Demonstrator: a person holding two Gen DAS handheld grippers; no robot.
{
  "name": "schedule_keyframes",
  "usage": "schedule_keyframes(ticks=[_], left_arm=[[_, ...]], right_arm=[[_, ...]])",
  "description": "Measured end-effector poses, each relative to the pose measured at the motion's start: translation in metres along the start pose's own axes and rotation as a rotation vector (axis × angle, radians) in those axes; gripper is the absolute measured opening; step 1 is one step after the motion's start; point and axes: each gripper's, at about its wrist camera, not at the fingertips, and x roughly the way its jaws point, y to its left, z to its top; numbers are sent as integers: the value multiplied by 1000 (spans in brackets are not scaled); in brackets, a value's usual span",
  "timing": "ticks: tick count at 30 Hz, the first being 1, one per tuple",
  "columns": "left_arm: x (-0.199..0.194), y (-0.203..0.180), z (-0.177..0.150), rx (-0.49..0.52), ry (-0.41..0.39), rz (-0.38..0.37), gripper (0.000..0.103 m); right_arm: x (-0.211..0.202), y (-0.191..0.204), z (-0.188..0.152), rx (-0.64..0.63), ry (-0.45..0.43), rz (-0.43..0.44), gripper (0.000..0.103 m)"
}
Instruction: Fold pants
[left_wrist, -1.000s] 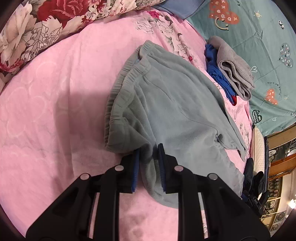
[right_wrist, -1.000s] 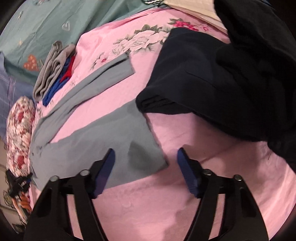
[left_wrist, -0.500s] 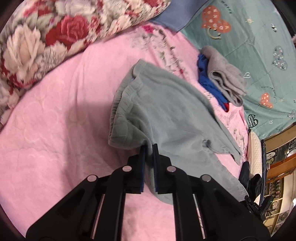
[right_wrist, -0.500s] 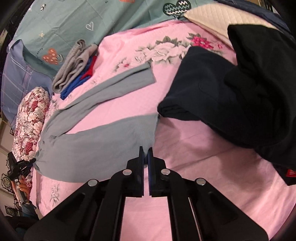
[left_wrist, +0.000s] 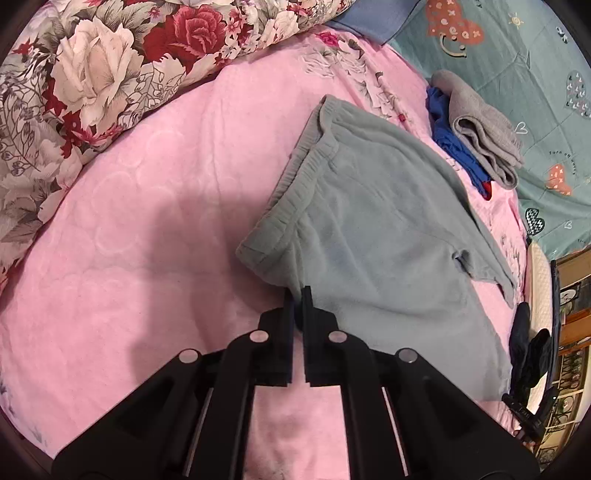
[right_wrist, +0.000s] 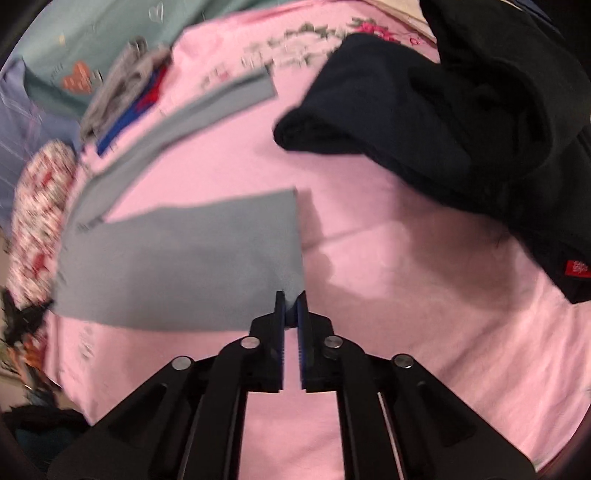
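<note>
Where the pants meet the claws: both corners nearest the cameras are pinched.
Left claw (left_wrist: 296, 295): fingers together, clamped on the waist end of the grey pants (left_wrist: 373, 236), at the corner below the elastic waistband (left_wrist: 295, 184).
Right claw (right_wrist: 291, 301): fingers together, clamped on the hem corner of the near leg (right_wrist: 192, 266) of the pants; this view is blurred.
Pants: spread over the pink bed sheet (left_wrist: 147, 240), waistband toward the floral pillow (left_wrist: 92, 74), legs running away from it.
Far leg (right_wrist: 192, 114): a narrow grey strip lying flat on the sheet, apart from the near leg, with pink showing between them.
Dark clothes (right_wrist: 461, 110): a black heap on the bed just beyond the near leg's hem, a red tag (right_wrist: 576, 266) on its edge.
Folded pile (left_wrist: 484, 129): a grey garment on top of blue and red ones, beside the pants, at the edge of the teal heart-print cover (left_wrist: 535, 55).
</note>
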Motion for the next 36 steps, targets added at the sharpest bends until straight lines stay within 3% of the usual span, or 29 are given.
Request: schedule_keyframes(ticks=[1, 3, 5, 7, 9, 11, 13, 17, 28, 30, 32, 33, 36], left_arm=[[-4, 0, 2, 11, -6, 15, 5], [-13, -1, 7, 29, -37, 68, 9], [-29, 1, 16, 33, -93, 130, 11], [-44, 2, 25, 19, -134, 143, 16], [-53, -5, 35, 21, -164, 157, 25], [-56, -23, 44, 49, -196, 172, 50], [-53, -45, 52, 93, -211, 182, 58], [-23, -94, 69, 198, -186, 188, 59], [71, -153, 108, 257, -78, 120, 59], [80, -161, 110, 270, -73, 116, 59], [86, -167, 111, 282, -68, 105, 59], [88, -171, 112, 293, -67, 103, 59], [96, -183, 116, 323, -67, 107, 59]], right_arm=[[-4, 2, 3, -13, 1, -38, 12], [-21, 8, 16, -29, -46, -26, 15], [-40, 17, 35, -44, -120, 10, 38], [-52, 32, 63, -67, -190, 86, 42], [-44, 46, 92, -62, -202, 166, 42], [-25, 57, 121, -15, -189, 231, 42], [7, 62, 154, 63, -156, 279, 42], [67, 53, 195, 220, -93, 316, 41], [106, 39, 226, 353, -50, 316, 41], [111, 37, 227, 376, -55, 312, 37], [115, 39, 229, 345, -61, 300, 8], [116, 44, 231, 310, -69, 271, 2], [112, 54, 243, 259, -109, 246, 2]])
